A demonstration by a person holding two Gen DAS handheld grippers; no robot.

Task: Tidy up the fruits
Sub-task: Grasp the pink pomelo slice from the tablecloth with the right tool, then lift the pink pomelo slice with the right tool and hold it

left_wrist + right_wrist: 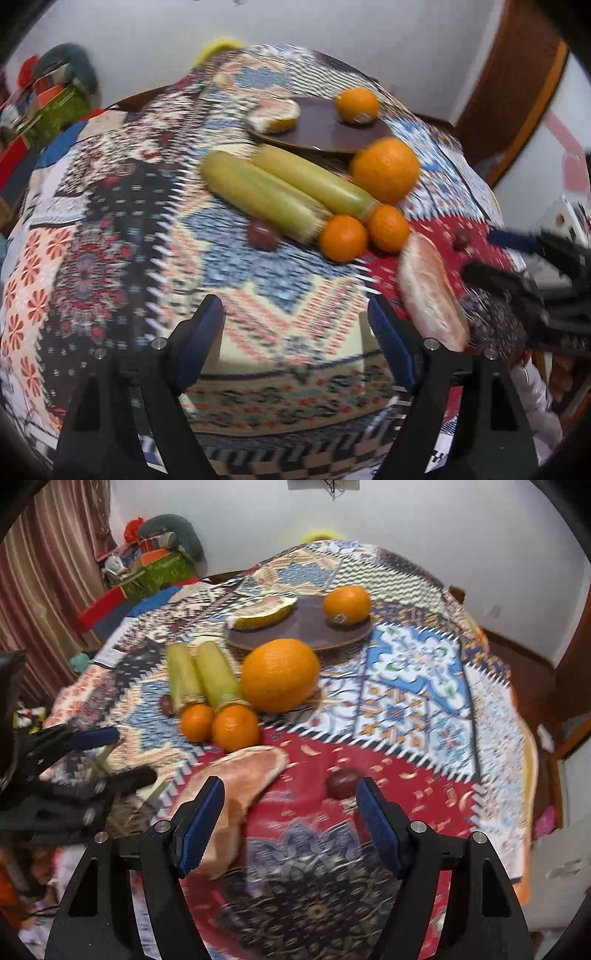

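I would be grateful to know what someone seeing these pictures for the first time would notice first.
Probably the big orange in the middle of the busy patchwork cloth, just in front of a brown plate carrying a smaller orange and a melon slice. Left of it lie two pale green cobs with two small oranges at their near ends. Nearest, the right gripper stands open and empty above the red patch.

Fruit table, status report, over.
Left gripper open, empty. Right gripper open, empty. One small orange and a melon wedge on the brown plate. Nothing blocking.
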